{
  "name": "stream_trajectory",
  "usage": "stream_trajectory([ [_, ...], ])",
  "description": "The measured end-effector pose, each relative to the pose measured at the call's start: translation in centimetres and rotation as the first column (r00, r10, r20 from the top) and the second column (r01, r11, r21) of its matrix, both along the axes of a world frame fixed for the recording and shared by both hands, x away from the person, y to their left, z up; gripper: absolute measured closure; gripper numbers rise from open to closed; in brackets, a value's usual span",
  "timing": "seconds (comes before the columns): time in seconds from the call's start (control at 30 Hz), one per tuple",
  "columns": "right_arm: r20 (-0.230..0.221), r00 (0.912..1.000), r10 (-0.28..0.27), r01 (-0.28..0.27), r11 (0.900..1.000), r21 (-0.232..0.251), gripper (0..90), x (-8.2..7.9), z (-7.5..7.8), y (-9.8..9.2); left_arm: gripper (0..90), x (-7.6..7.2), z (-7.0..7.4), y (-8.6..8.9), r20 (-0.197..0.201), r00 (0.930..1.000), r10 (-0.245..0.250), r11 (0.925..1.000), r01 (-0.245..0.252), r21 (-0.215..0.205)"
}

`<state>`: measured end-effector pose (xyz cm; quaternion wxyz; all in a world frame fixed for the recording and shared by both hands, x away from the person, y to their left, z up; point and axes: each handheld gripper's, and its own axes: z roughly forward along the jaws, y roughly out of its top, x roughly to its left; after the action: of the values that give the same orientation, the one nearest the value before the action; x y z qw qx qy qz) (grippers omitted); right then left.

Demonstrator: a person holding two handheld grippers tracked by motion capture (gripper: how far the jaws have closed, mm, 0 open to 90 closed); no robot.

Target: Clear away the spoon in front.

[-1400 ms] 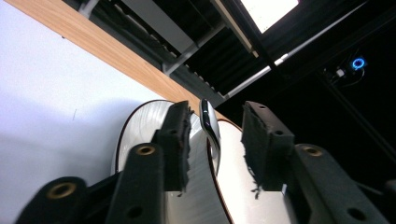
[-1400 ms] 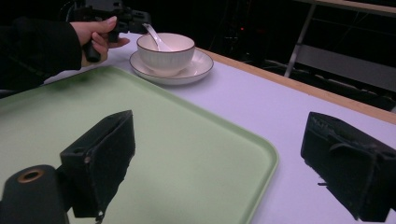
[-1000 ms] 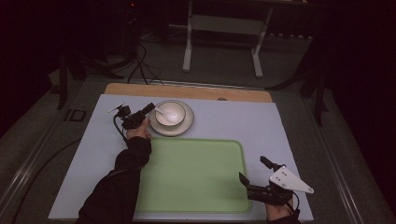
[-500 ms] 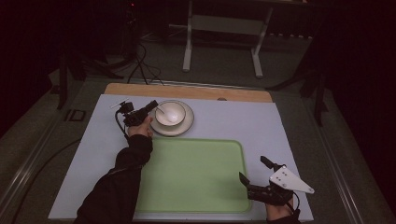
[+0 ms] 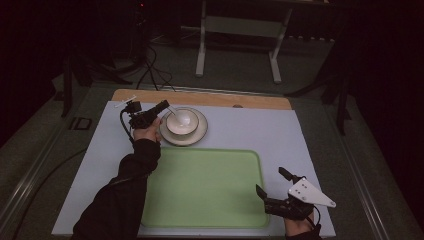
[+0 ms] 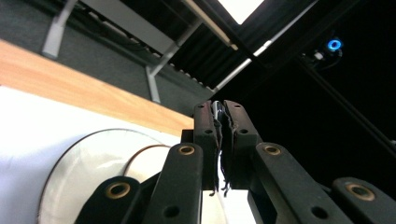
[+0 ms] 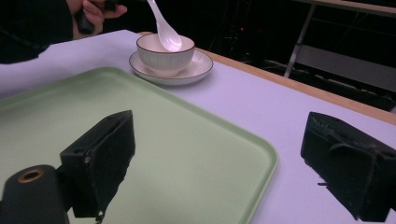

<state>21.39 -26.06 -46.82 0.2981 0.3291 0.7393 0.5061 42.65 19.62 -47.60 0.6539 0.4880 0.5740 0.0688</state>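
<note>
1. In the left gripper view, the spoon handle (image 6: 218, 112) is almost wholly hidden between the closed jaws; a sliver shows at their tips.
2. Below those jaws, the bowl (image 6: 144, 161) and saucer (image 6: 79, 172) are partly covered and cut off by the bottom edge.
3. In the right gripper view, the spoon (image 7: 164, 32) runs off the top edge, far ahead of the jaws.

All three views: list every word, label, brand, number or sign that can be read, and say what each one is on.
None can be read.
The bowl, saucer, spoon, green tray and table cover bear no print.
A dark plate on the table's left edge may carry marks, but they are too small and dim to read.
</note>
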Motion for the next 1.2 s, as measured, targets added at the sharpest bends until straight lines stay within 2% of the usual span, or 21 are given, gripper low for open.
stream_trajectory([
  [0.3, -0.002, 1.0, -0.001, 0.001, 1.0, -0.002, 9.9, 0.0, 0.0, 0.0, 85.0, -0.7, 2.8, 0.2, -0.003, 0.9993, -0.037, 0.9984, 0.037, 0.042],
  [0.53, -0.001, 1.0, 0.0, 0.0, 1.0, -0.002, 9.9, 0.0, 0.0, 0.1, 84.9, -1.4, 4.3, 0.3, -0.028, 0.9953, -0.093, 0.992, 0.095, 0.084],
  [0.63, 0.0, 1.0, 0.001, -0.001, 1.0, -0.005, 9.9, 0.0, 0.0, 0.2, 84.9, -1.7, 5.0, 0.5, -0.031, 0.9923, -0.12, 0.9887, 0.122, 0.088],
  [0.73, -0.002, 1.0, 0.002, -0.002, 1.0, -0.006, 9.9, 0.0, 0.0, 0.2, 84.9, -2.0, 5.6, 0.4, -0.041, 0.9882, -0.147, 0.9831, 0.151, 0.103],
  [0.77, -0.002, 1.0, 0.002, -0.002, 1.0, -0.006, 9.9, 0.0, 0.0, 0.2, 84.9, -2.2, 5.8, 0.5, -0.055, 0.9856, -0.16, 0.9797, 0.165, 0.114],
  [0.97, -0.004, 1.0, 0.0, 0.0, 1.0, -0.006, 9.9, 0.1, -0.1, 0.3, 84.9, -3.0, 6.7, 0.2, -0.071, 0.9736, -0.217, 0.9655, 0.225, 0.131],
  [1.17, -0.004, 1.0, 0.0, 0.0, 1.0, -0.008, 9.9, 0.1, -0.1, 0.4, 84.9, -4.0, 7.5, 0.0, -0.085, 0.9562, -0.28, 0.9437, 0.29, 0.159],
  [1.2, -0.004, 1.0, 0.0, 0.0, 1.0, -0.008, 9.9, 0.1, -0.1, 0.4, 84.9, -4.0, 7.5, 0.0, -0.085, 0.9562, -0.28, 0.9437, 0.29, 0.159],
])
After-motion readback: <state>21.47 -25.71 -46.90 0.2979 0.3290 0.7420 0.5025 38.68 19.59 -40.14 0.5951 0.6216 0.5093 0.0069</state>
